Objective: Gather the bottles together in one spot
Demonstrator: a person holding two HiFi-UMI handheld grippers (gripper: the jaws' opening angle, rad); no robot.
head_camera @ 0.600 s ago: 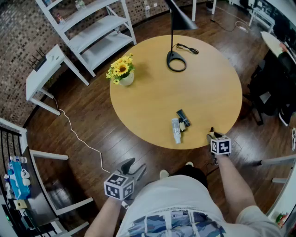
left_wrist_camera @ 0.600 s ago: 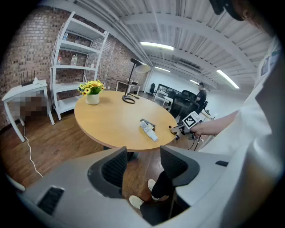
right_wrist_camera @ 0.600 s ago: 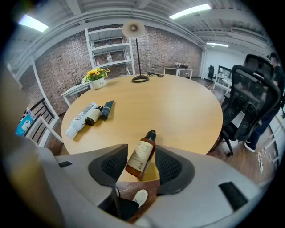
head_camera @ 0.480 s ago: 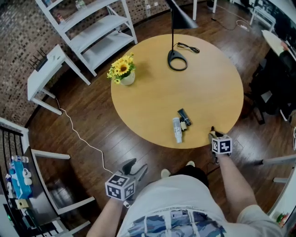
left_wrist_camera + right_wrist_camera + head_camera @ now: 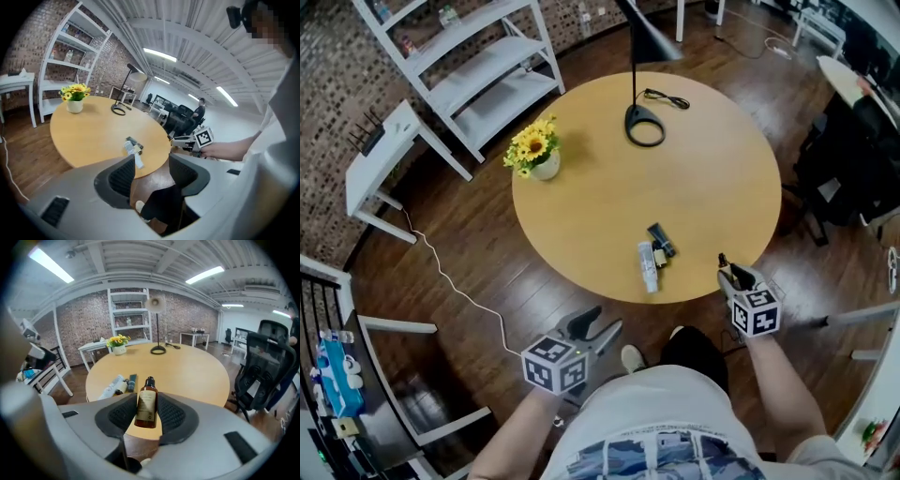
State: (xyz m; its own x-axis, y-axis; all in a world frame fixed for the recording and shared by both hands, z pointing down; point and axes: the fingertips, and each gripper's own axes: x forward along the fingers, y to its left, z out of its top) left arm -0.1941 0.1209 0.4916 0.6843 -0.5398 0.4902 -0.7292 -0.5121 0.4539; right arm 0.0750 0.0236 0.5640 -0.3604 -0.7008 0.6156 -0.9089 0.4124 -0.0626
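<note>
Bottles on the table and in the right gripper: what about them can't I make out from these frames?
- Amber bottle, label print: right gripper view, too small and blurred to read.
- Same bottle, head view: too small to tell apart from the right gripper closed around it.
- Cluster of bottles on the round table: every view, too small and overlapping for a sure count or to tell which touch.

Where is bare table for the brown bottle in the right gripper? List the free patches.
Free: the wide middle of the table, bordered by the flower pot, lamp base and lying bottles; also its right side, between lamp base and right gripper. Crowded: only the near edge, where the lying bottles cluster.
</note>
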